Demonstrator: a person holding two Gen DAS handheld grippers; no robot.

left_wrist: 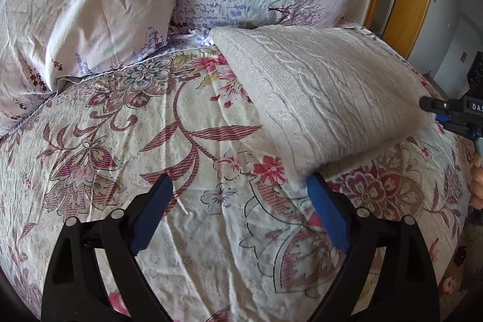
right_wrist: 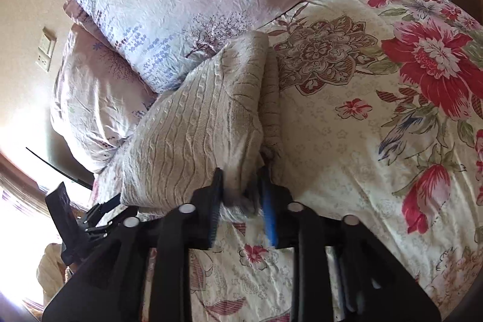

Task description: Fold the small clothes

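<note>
Two lilac pillows point(left_wrist: 75, 5) are seen along the head edge of the bed, on the floral quilt point(left_wrist: 151, 141). The left gripper point(left_wrist: 238, 198) is held wide apart above the quilt, nothing between its jaws. The folded cream knit sweater point(left_wrist: 317, 89) is laid toward the right edge, below the pillows. Its near corner is clamped by the right gripper point(right_wrist: 241, 195).
</note>
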